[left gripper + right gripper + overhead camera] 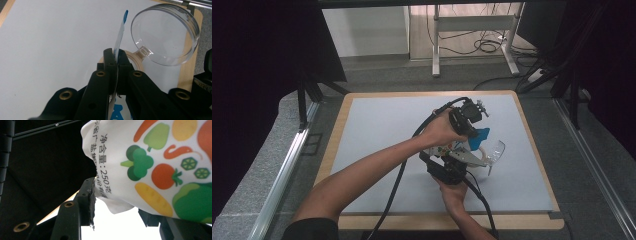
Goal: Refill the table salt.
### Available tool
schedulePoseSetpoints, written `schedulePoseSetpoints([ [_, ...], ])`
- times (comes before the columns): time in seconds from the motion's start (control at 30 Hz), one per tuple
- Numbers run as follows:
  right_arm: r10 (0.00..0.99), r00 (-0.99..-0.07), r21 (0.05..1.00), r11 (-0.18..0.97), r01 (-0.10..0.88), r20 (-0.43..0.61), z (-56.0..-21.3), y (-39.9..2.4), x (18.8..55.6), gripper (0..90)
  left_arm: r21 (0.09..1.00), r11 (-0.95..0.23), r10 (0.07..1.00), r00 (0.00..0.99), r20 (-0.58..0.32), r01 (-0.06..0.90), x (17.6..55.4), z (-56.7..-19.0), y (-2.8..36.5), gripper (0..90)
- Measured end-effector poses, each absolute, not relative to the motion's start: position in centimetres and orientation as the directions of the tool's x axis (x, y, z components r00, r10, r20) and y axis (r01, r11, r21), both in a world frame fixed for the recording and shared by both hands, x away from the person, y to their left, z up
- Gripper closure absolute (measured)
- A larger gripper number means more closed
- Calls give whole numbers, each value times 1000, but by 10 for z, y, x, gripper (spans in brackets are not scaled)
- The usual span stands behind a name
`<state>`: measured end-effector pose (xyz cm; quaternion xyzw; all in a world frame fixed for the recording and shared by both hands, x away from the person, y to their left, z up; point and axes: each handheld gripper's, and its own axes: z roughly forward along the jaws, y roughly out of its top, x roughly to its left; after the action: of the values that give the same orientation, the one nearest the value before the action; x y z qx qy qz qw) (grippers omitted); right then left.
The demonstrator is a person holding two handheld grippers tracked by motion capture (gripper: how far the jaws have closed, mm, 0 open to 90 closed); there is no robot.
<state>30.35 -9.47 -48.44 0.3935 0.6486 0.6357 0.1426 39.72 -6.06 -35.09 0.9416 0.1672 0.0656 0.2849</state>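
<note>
Left tool (116,65) pinching bag edge (119,35), right tool (117,212) gripping printed bag (160,165)

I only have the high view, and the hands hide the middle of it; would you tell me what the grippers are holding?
Observer: The right gripper grips a white packet printed with colourful vegetables.
Operator: Is the left gripper on it too?
Observer: Yes, the left gripper is shut on the packet's thin edge, which ends in a blue tip.
Operator: And the clear thing beside them?
Observer: A shallow round clear dish, tilted, with nothing visible inside.
</note>
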Motion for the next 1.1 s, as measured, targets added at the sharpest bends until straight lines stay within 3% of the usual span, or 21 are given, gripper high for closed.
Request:
schedulePoseSetpoints([
  [1.1,687,-639,929,-154,338,346,-480,-96,304,535,553,-787,341,940,18,275,398,-352,-65,900],
])
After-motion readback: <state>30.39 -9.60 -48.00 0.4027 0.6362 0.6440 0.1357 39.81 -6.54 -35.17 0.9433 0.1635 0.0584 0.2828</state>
